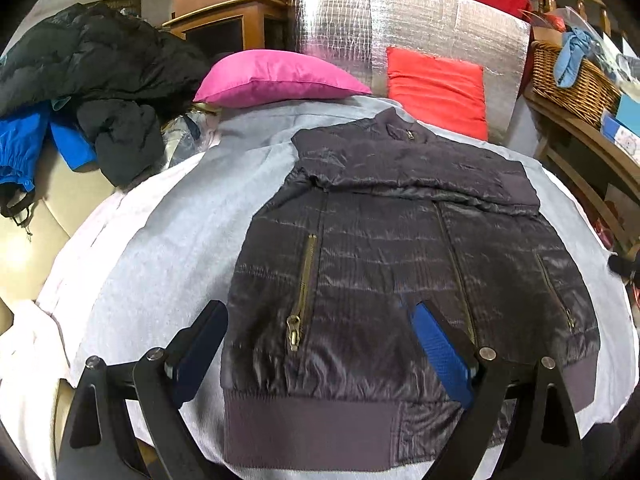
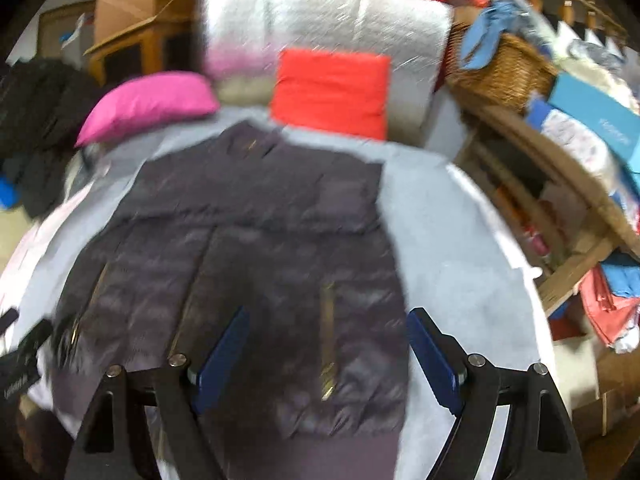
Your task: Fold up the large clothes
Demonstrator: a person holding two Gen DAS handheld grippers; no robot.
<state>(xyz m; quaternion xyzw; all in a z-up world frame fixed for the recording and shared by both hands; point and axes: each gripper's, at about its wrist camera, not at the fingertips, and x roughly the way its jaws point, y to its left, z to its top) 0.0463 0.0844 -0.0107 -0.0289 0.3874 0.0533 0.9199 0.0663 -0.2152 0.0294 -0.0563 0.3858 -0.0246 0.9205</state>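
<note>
Wicker basket (image 1: 572,80) holds blue cloth (image 1: 572,56)

Glossy quilted jacket (image 1: 400,264) with matt ribbed hem on soft grey cloth sheet (image 1: 168,248); woven wicker basket (image 1: 576,80).

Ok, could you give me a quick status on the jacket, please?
Left gripper, right gripper open, empty. Jacket flat on grey sheet, sleeves folded in. Nothing blocking.

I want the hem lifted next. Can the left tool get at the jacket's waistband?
Probably yes: the left tool hangs open right over the jacket's waistband, with nothing lying between them.
</note>
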